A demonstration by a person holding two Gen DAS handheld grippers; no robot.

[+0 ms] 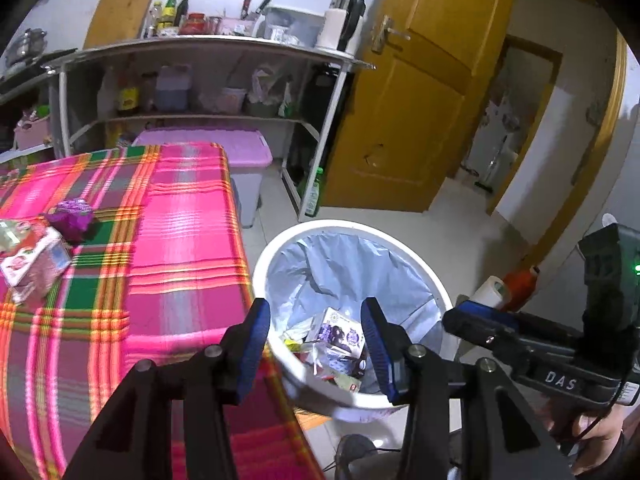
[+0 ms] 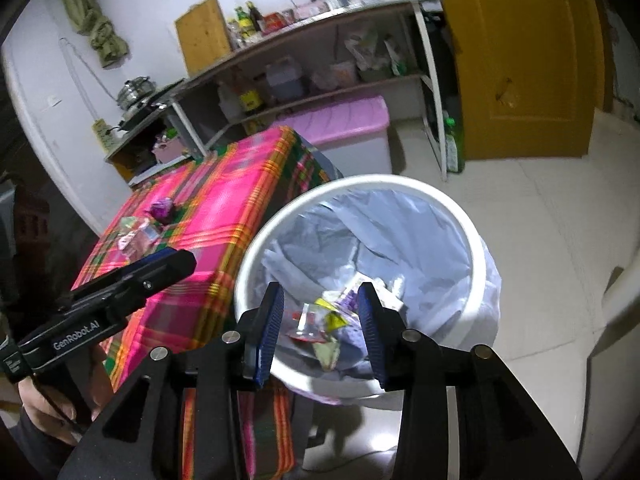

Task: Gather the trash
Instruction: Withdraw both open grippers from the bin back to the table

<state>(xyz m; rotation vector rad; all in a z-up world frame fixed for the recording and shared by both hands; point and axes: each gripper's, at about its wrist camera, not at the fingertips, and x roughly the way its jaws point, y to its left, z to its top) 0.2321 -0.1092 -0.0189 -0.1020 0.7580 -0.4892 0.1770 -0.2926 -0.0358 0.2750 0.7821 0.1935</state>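
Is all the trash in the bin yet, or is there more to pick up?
Not all. Some wrappers and a small box already lie in the bin. Both grippers, left and right, hang open and empty over it. Left on the table: a pink carton and a purple wad.

So the trash bin [image 1: 264, 264] is a round white bucket with a pale blue bag liner, standing upright on the floor just beside the corner of the counter. It already holds a jumble of wrappers [image 2: 320, 322] and a small purple-and-white carton [image 1: 340, 334] down at the bottom. Still out on the plaid-covered counter: a crumpled purple foil wad [image 1: 71, 216], and near it a pink-and-white box [image 1: 34, 268] lying tilted on its side, with some crinkly clear wrapper [image 1: 10, 234] touching it.
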